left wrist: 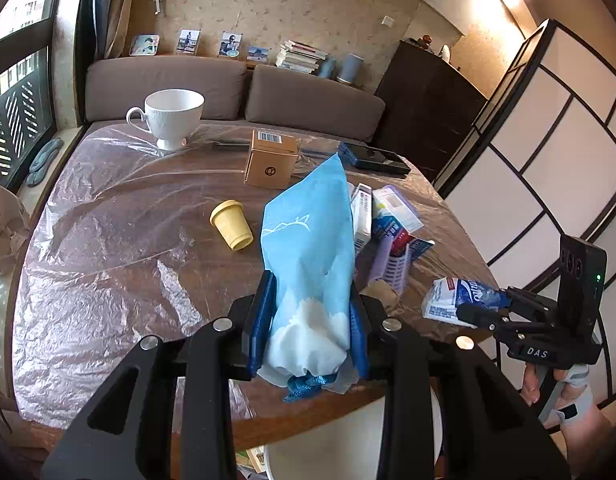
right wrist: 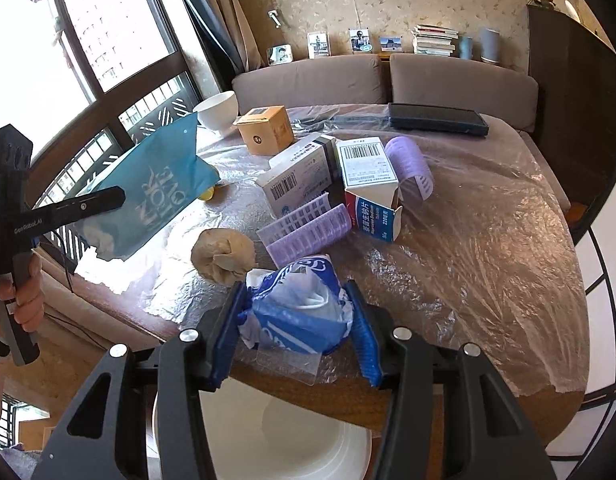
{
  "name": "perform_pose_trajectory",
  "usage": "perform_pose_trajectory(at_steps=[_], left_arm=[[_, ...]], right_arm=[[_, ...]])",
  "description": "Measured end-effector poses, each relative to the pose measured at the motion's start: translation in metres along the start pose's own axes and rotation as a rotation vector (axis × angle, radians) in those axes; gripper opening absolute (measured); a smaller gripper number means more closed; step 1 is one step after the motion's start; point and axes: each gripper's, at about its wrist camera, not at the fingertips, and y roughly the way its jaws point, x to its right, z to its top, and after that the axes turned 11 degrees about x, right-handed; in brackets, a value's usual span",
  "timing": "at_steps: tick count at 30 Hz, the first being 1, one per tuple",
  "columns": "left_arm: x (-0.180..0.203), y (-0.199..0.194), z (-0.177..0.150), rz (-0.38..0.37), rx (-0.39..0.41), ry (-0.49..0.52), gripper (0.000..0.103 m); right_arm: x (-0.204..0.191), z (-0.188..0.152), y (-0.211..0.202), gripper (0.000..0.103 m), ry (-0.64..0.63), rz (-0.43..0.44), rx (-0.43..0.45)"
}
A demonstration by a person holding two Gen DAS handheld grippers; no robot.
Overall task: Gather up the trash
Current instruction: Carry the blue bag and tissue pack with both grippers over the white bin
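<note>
My left gripper (left wrist: 312, 316) is shut on a light blue paper bag (left wrist: 308, 240) with white tissue at its lower end, held above the table's near edge; the bag also shows in the right wrist view (right wrist: 156, 184). My right gripper (right wrist: 298, 320) is shut on a crumpled blue and white tissue packet (right wrist: 300, 304), seen from the left wrist view (left wrist: 459, 296) too. A white bin (right wrist: 268, 436) stands below the table edge under both grippers. A crumpled brown paper ball (right wrist: 222, 254) lies just beyond the right gripper.
On the plastic-covered round table (right wrist: 487, 240) lie small medicine boxes (right wrist: 367, 184), purple hair rollers (right wrist: 308, 232), a yellow cup (left wrist: 232, 224), a brown box (left wrist: 270, 160), a white teacup (left wrist: 172, 116) and a dark tablet (right wrist: 437, 118). A sofa stands behind.
</note>
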Motion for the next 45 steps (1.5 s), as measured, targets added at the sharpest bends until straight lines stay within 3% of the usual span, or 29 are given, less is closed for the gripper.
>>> perform_pose_trajectory(at_steps=[24, 35, 45], left_arm=[[-0.004, -0.038, -0.028, -0.064, -0.033, 0.043, 0.035], [0.031, -0.071, -0.066, -0.032, -0.065, 0.06, 0.035], [0.067, -0.072, -0.112, -0.01, -0.156, 0.072, 0.035]], right_arm=[[-0.044, -0.023, -0.033, 0.049, -0.01, -0.038, 0.0], [-0.043, -0.043, -0.045, 0.049, -0.02, 0.079, -0.026], [-0.038, -0.077, -0.056, 0.049, -0.034, 0.117, -0.093]])
